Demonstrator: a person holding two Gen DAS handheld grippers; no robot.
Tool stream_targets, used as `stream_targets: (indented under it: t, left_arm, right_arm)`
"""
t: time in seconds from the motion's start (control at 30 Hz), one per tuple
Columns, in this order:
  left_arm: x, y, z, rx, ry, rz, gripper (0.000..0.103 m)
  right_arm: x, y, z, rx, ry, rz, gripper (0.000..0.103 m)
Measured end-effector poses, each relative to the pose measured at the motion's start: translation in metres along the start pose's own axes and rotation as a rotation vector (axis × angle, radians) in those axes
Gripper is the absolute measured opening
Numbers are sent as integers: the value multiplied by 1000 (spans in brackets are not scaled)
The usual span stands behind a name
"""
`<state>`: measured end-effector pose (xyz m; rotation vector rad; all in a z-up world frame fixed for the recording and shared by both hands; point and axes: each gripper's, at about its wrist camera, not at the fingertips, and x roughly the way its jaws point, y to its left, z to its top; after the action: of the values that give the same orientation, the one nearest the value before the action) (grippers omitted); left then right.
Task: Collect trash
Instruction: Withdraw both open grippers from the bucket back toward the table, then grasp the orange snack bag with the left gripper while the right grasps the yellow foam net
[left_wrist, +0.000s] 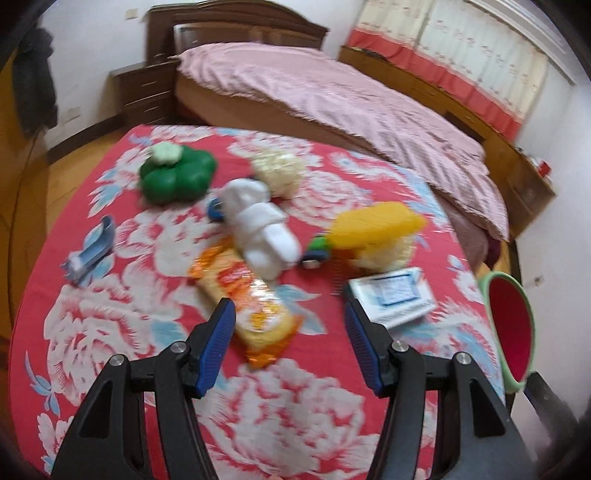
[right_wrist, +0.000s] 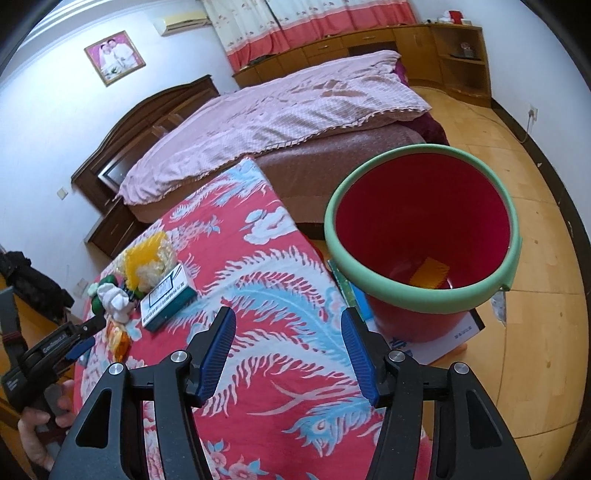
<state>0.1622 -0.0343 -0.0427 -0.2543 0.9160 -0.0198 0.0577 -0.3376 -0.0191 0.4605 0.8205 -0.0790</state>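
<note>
Between the left gripper's (left_wrist: 290, 321) parted, empty pads lay the orange snack wrapper (left_wrist: 245, 295), flat on the floral cloth (left_wrist: 110, 325) beside a white rolled sock (left_wrist: 262, 229); best to lower squarely and pinch across its width (the film looked glossy, crinkled, likely slippery); the right gripper (right_wrist: 288, 328) gaped empty near the red bucket (right_wrist: 421, 299).

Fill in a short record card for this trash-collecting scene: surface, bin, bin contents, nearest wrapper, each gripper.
surface: table cloth, red with a floral print
bin: red bucket with a green rim, beside the table
bin contents: one orange piece at the bottom
nearest wrapper: orange snack packet, just ahead of the left gripper
left gripper: open, empty
right gripper: open, empty
</note>
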Motion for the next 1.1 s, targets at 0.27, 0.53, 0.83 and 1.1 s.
stream_targets:
  t: [0.27, 0.53, 0.83, 1.1]
  left_arm:
    - [26, 18, 1, -55, 40, 60, 61]
    - [44, 10, 3, -21, 50, 95, 61]
    - [40, 22, -2, -21, 31, 73, 54]
    - [14, 38, -10, -1, -1, 18, 53]
  right_arm:
    - [10, 4, 0, -8, 24, -3, 61]
    - [19, 4, 0, -11, 46, -2, 61]
    - [26, 14, 0, -31, 64, 8, 61]
    - [35, 36, -1, -89, 84, 33, 61]
